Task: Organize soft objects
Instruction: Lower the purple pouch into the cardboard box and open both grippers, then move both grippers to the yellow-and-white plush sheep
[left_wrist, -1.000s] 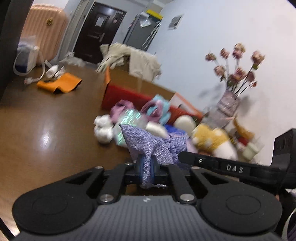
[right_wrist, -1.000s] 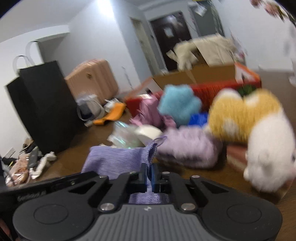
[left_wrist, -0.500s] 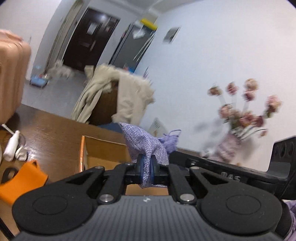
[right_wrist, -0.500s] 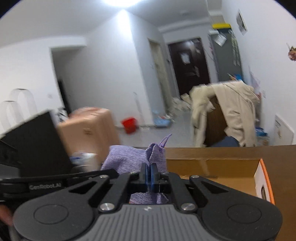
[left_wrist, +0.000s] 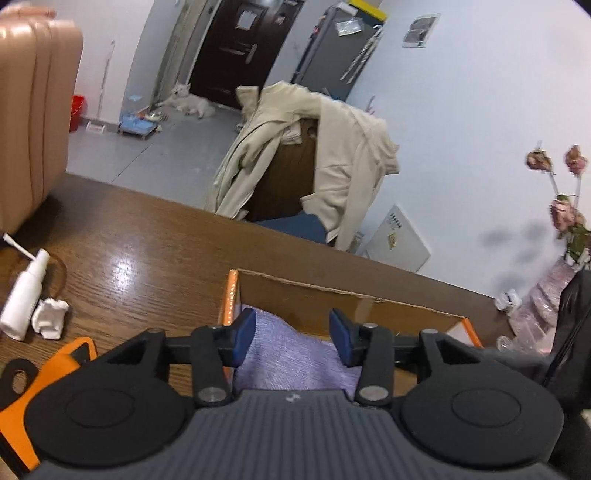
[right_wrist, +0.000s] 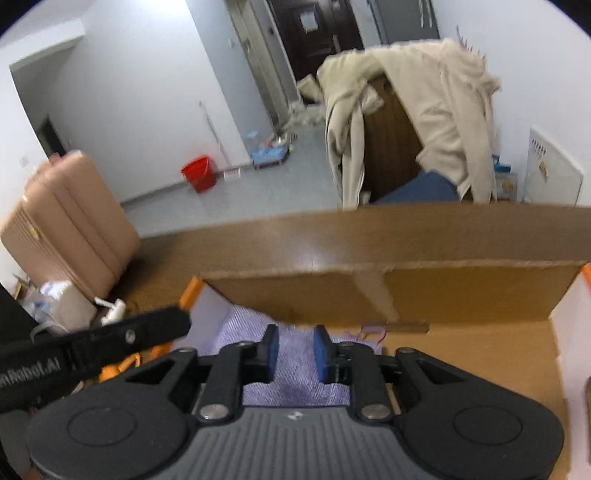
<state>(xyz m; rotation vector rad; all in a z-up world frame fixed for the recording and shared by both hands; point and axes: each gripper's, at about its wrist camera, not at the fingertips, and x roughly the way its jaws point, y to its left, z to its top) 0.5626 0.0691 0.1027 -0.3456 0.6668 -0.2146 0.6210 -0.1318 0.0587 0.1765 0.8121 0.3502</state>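
A brown wooden table (left_wrist: 140, 236) fills mid-frame. On it, at lower centre, sits an open cardboard box (right_wrist: 443, 295) holding a lilac knitted cloth (right_wrist: 295, 384). The left gripper (left_wrist: 292, 334) and right gripper (right_wrist: 295, 352) hover above it, both having just opened, pads clear of the cloth.

Even indoor light, fairly bright. Glare patch on the counter (left_wrist: 125, 266) in left wrist view. Strong fisheye bending, dark corners. Right view slightly motion-blurred; dried flowers (left_wrist: 565, 206) soft, faint shadows on wall.
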